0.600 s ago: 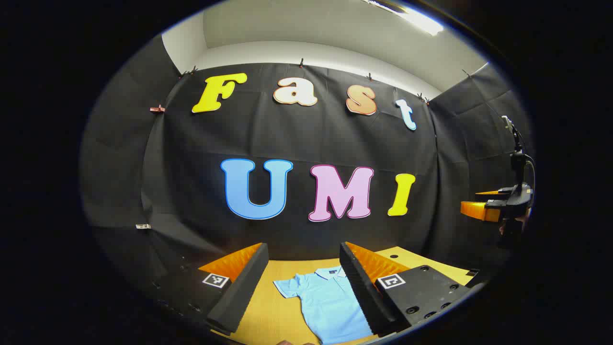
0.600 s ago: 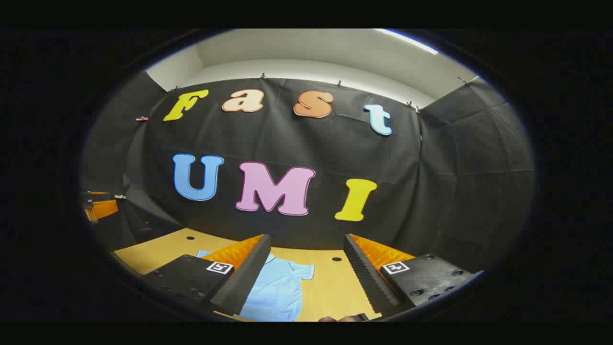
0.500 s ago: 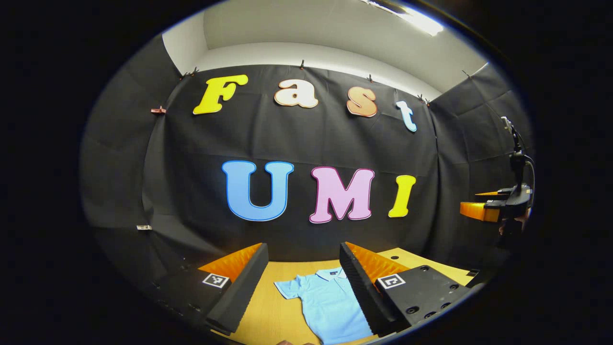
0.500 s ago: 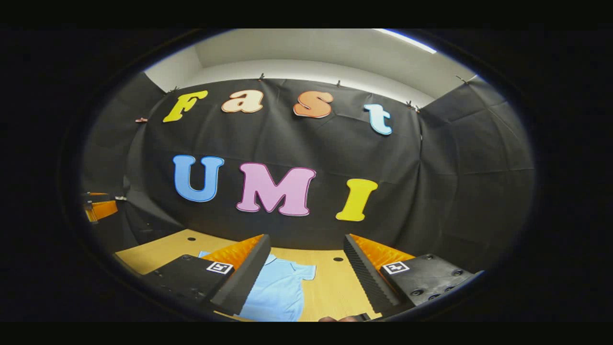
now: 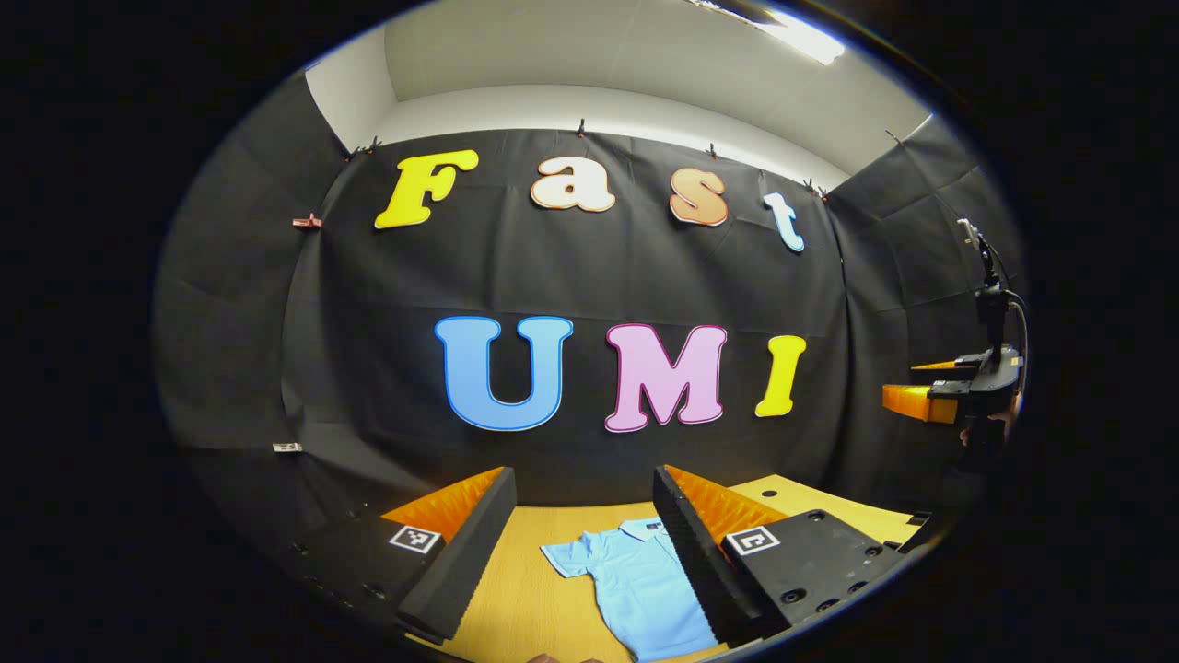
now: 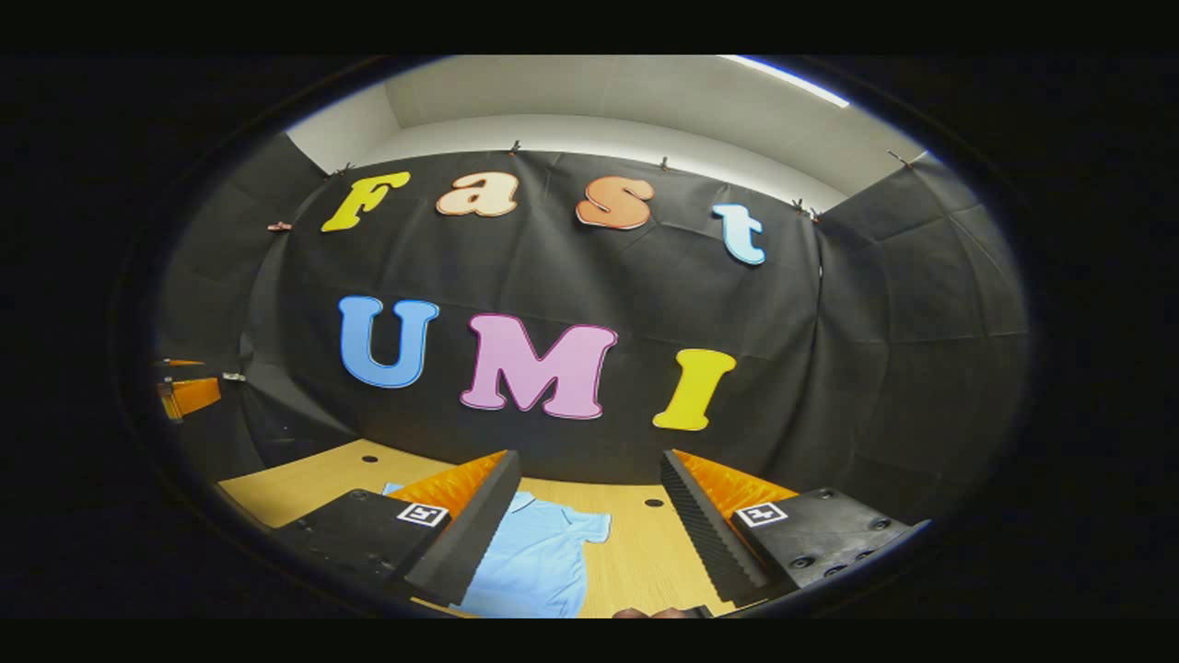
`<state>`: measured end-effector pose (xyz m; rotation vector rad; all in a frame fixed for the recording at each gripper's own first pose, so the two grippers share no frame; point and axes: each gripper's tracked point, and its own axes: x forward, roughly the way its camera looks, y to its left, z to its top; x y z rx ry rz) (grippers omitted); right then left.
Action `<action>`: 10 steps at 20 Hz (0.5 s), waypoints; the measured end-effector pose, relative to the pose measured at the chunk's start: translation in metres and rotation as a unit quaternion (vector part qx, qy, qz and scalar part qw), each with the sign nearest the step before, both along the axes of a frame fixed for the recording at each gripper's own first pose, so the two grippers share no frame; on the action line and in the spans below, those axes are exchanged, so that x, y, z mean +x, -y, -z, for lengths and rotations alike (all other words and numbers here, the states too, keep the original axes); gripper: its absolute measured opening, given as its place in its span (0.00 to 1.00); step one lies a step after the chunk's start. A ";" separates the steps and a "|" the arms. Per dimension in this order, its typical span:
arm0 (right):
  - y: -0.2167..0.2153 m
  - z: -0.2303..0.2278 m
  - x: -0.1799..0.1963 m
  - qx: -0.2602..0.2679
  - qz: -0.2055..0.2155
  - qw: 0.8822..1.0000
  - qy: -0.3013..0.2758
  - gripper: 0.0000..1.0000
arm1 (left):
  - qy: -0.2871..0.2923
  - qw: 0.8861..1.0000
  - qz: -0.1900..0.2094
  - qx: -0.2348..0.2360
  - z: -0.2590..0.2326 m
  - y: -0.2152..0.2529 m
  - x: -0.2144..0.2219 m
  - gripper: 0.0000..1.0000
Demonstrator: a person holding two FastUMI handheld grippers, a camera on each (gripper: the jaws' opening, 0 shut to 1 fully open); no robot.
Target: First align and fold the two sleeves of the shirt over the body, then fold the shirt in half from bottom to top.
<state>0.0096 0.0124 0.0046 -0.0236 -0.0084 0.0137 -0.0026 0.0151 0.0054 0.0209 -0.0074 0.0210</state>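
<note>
A wooden table [image 5: 525, 599] stands at the foot of the black cloth wall [image 5: 589, 276]. Small round holes [image 6: 653, 503] dot the tabletop near that wall. Above the wall, a ceiling light strip [image 5: 803, 37] glows, and small clips [image 5: 581, 122] pin the wall's upper edge.

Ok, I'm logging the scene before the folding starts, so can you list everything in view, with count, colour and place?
shirt: one, light blue, flat on the table, collar toward the wall, sleeves spread.
table: one, light wood, under the shirt, small dark holes near its far edge.
wall: black cloth, behind the table and round both sides.
ceiling light: one, white, top right in the left gripper view.
left gripper: one, open, above the shirt's left half.
right gripper: one, open, above the shirt's right sleeve; also far right in the left gripper view.
</note>
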 end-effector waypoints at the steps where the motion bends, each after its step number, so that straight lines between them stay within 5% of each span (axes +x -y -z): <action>1: 0.001 0.001 0.000 0.000 0.002 1.000 -0.001 0.97 | 0.000 1.000 0.000 -0.002 0.000 0.000 0.000 0.96; 10: 0.013 0.003 0.017 0.002 0.018 1.000 -0.012 0.97 | 0.002 1.000 0.000 -0.012 0.002 -0.006 0.007 0.96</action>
